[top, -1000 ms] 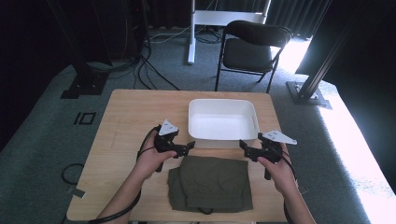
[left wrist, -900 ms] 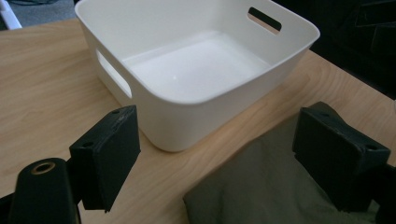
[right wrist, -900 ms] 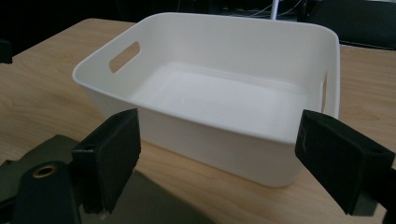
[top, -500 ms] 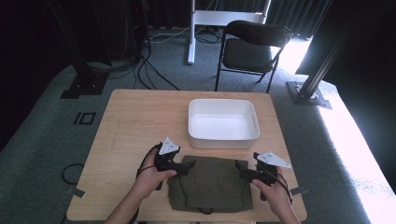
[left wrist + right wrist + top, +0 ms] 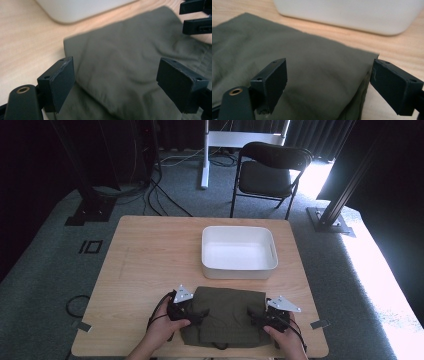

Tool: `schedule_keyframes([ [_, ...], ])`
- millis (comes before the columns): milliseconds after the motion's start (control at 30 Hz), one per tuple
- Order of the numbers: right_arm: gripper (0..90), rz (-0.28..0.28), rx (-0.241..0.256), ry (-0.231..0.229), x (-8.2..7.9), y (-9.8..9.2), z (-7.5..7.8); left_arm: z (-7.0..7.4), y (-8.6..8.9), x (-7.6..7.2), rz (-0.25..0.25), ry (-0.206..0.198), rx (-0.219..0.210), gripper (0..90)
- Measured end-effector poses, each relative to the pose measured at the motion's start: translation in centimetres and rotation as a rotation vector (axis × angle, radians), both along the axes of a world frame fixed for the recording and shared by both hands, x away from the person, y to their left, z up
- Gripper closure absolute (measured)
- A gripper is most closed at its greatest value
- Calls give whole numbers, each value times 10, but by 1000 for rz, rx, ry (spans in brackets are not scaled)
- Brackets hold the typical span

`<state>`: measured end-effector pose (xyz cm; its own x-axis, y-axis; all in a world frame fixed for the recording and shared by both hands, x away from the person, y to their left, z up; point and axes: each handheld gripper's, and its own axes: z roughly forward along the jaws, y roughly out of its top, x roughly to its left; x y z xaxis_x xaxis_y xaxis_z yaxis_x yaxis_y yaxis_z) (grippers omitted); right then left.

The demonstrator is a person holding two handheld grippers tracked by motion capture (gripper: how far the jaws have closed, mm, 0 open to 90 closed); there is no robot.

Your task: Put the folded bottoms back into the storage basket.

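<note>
both grippers were down at the cloth [image 5: 225, 317], a folded olive piece lying flat on the near edge of the table [image 5: 150, 250], just short of the white bin [image 5: 239, 252]. the left gripper [image 5: 199, 312] sat at the cloth's left side, jaws spread wide, nothing pinched yet; its own view had the folded edge running between the two jaws, the left jaw out over bare wood. the right gripper [image 5: 255, 316] mirrored it at the right side, jaws also apart and empty, the cloth's far right corner just inside its right jaw. this looked like the set-up for a two-handed grab, likely to lift the cloth toward the bin. to do it well, each lower jaw needed to slide under all the folded layers, not just the top one, or the stack would peel open on the lift. closing both together and at matching spots along the edges would keep the fold square and stop it sagging in the middle.
</note>
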<state>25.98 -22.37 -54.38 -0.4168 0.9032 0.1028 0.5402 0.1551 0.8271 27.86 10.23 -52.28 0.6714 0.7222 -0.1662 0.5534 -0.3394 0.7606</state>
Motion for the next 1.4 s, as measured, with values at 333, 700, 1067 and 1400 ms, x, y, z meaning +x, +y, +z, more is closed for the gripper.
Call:
schedule_keyframes([
  [333, 135, -32, -10, 36, 0, -2, -14, -21, 3, -12, 46, 46, 14, 166],
  [700, 125, 13, -86, 107, 4, 5, -17, -33, -6, -9, 100, -16, 49, 145],
  [1067, 237, 17, -100, 94, 3, 9, -17, -32, -15, -11, 68, -44, 65, 374],
  [1400, 796, 130, -93, 74, -5, 19, -12, -32, -19, -6, 16, -29, 13, 781],
])
